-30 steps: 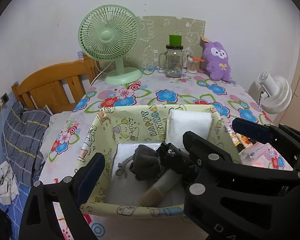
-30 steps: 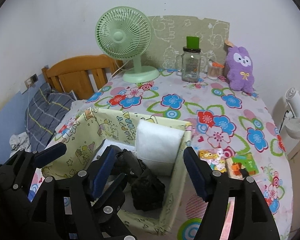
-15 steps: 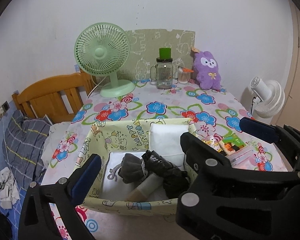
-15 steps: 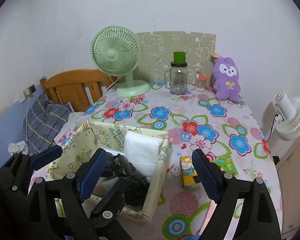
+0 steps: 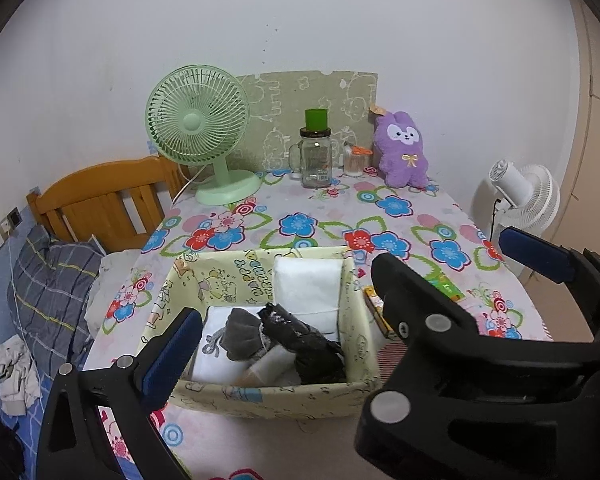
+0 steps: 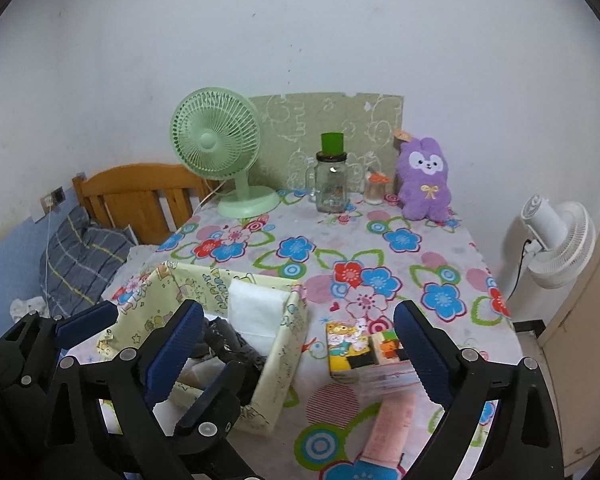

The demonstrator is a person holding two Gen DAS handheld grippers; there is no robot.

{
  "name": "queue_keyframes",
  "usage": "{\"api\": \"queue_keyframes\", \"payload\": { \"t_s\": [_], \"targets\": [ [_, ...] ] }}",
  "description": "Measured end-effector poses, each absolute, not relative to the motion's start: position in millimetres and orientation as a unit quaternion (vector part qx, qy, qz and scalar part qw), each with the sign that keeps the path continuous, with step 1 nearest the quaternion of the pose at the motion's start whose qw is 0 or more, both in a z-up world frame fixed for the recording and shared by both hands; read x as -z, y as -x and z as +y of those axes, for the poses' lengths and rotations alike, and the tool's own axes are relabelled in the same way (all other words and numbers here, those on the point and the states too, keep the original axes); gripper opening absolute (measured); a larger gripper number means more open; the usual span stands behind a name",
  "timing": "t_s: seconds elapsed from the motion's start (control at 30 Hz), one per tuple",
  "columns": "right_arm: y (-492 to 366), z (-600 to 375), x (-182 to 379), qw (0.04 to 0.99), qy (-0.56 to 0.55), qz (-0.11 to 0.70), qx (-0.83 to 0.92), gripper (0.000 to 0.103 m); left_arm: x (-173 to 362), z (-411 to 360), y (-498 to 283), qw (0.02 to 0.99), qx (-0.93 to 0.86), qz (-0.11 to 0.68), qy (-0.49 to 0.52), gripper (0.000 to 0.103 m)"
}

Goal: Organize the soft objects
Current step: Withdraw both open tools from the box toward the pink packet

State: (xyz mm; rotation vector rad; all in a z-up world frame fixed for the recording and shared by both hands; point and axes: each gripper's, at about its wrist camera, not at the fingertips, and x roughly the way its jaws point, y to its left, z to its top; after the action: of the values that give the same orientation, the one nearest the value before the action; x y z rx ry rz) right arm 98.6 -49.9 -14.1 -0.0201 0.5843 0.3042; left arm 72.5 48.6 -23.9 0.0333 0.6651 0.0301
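Box [image 5: 204, 292]: printed fabric walls, matt | Tablecloth [image 5: 380, 216]: smooth, flower print, slight sheen | Fan [image 5: 198, 120]: green plastic, smooth | Jar [image 5: 316, 160]: clear glass, glossy | Rabbit toy [image 5: 404, 148]: purple plush, fuzzy | Headboard [image 5: 100, 192]: varnished wood | Pillow [image 5: 48, 280]: checked cloth, matt

Green desk fan [image 5: 198, 130] at back left of the floral worktop [image 6: 440, 264], beside the wooden bed headboard [image 5: 100, 196]. Glass jar with green lid [image 6: 332, 178] upright at back centre, small orange-capped jar [image 6: 374, 190] just beside it. Patterned green board [image 5: 300, 112] leans on the wall behind them. White fan [image 6: 558, 236] stands off the worktop's right edge. Plaid pillow [image 5: 48, 284] on the bed, left. Colourful small boxes [image 6: 364, 350] and a pink tube [image 6: 390, 426] lie on the near right worktop.
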Motion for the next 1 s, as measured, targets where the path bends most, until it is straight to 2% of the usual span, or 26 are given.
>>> {"api": "queue_keyframes", "payload": {
  "t_s": [1.0],
  "targets": [
    [-72,-125,21,0.956,0.004,0.276,-0.096,0.103,29,-28,-53,0.953,0.025,0.3,-0.034,0.103]
  ]
}}
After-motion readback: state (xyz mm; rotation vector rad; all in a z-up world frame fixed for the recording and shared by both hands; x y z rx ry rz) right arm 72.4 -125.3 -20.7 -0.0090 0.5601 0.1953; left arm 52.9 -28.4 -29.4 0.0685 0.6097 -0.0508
